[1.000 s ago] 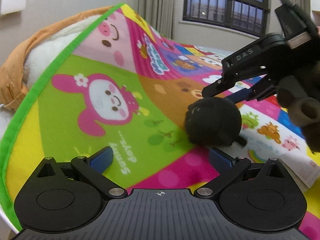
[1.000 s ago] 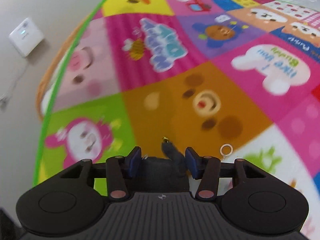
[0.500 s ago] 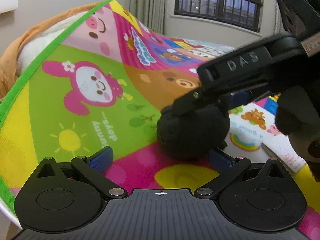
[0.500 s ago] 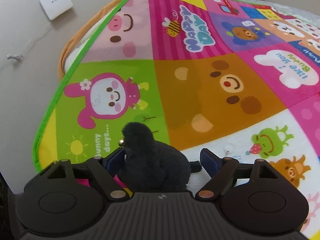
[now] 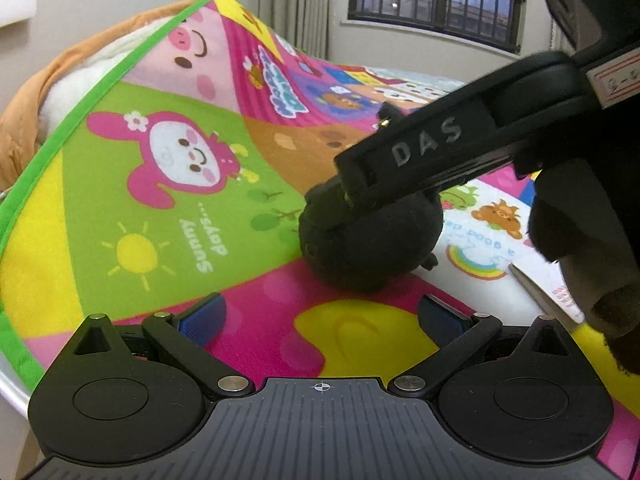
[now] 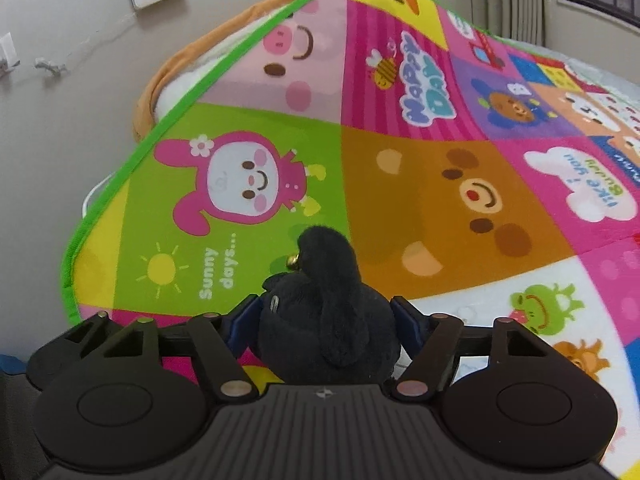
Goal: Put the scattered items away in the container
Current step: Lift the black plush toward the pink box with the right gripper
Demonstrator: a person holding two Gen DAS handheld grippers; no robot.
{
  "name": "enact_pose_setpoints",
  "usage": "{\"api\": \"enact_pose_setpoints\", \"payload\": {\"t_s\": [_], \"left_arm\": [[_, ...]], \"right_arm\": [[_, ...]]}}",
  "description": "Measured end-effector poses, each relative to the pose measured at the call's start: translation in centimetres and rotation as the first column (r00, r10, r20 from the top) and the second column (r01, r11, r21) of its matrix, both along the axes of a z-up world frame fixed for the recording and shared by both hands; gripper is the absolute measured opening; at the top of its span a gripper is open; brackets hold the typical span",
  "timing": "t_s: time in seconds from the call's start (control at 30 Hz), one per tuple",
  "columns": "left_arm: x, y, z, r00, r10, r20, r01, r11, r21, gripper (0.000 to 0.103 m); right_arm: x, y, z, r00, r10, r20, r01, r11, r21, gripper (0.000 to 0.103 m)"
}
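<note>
A black plush toy sits between the blue pads of my right gripper, which is shut on it. A small gold bit shows on its upper part. In the left wrist view the same plush toy hangs just above the colourful play mat, with the right gripper's black arm marked DAS over it. My left gripper is open and empty, a little in front of the toy. No container is in view.
The play mat with cartoon animals covers the surface, with a green border at its left edge. An orange and white cushion lies behind it by the wall. A white paper or box edge lies at the right.
My right gripper has opened wider around the black plush toy's body and gripped it. The toy now sits closer to my left gripper, which stays open.
</note>
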State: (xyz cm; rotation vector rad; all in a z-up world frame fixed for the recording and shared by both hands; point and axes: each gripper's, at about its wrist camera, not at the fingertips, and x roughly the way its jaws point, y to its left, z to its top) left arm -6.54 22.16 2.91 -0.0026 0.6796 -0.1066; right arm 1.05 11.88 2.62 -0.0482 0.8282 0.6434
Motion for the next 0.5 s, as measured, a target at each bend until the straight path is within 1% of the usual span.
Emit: {"api": "enact_pose_setpoints", "payload": {"t_s": [0.1, 0.23, 0.33, 0.4, 0.5], "left_arm": [[-0.2, -1.2, 0.5, 1.000, -0.016, -0.005, 0.016, 1.000, -0.013, 0.103], [-0.9, -4.4, 1.3, 0.998, -0.068, 0.004, 0.068, 0.998, -0.009, 0.103], [-1.3, -7.3, 1.8, 0.992, -0.123, 0.015, 0.123, 0.992, 0.004, 0.103], [-1.6, -9.2, 2.0, 0.988, -0.154, 0.016, 0.154, 0.988, 0.013, 0.103], [-2.1, -11.7, 2.2, 0.982, -0.191, 0.013, 0.191, 0.981, 0.026, 0.103]], "right_arm": [[-1.2, -2.8, 1.4, 0.999, -0.037, 0.035, 0.036, 0.999, 0.036, 0.069], [-3.6, -9.1, 2.9, 0.987, -0.128, 0.094, 0.120, 0.990, 0.079, 0.069], [-6.1, -14.4, 3.6, 0.963, -0.218, 0.158, 0.209, 0.975, 0.074, 0.070], [-7.7, -17.5, 3.5, 0.941, -0.279, 0.191, 0.272, 0.960, 0.063, 0.070], [-9.7, -21.7, 2.6, 0.914, -0.350, 0.204, 0.346, 0.936, 0.060, 0.070]]}}
